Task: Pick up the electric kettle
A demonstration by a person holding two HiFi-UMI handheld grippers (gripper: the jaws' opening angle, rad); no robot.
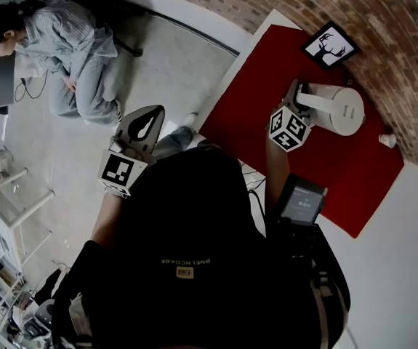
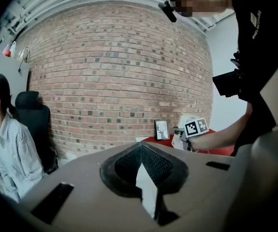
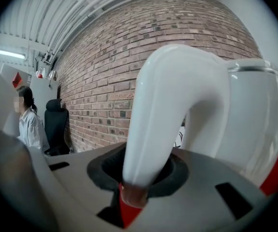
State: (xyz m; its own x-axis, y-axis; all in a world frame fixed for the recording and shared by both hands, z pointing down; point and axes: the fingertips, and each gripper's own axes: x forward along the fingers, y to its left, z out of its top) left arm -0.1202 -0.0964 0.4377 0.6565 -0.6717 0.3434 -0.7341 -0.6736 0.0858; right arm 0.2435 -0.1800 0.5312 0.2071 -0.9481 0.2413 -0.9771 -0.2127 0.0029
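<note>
The white electric kettle (image 1: pixel 337 108) is over the red tabletop (image 1: pixel 267 86), near the brick wall. My right gripper (image 1: pixel 294 98) is shut on its curved white handle (image 3: pixel 170 110), which fills the gap between the jaws in the right gripper view. The kettle's clear-topped body (image 3: pixel 255 115) is just right of the handle. My left gripper (image 1: pixel 140 131) hangs over the floor left of the table, shut with nothing in it. In the left gripper view its pads (image 2: pixel 153 166) meet at the tip, and the kettle (image 2: pixel 183 123) shows far off behind the right gripper's marker cube (image 2: pixel 197 126).
A framed deer picture (image 1: pixel 330 46) leans at the table's back corner against the brick wall (image 1: pixel 405 57). A small white object (image 1: pixel 387 140) lies at the table's right edge. A person (image 1: pixel 70 49) sits on the floor at the far left. A rack (image 1: pixel 5 195) stands at the lower left.
</note>
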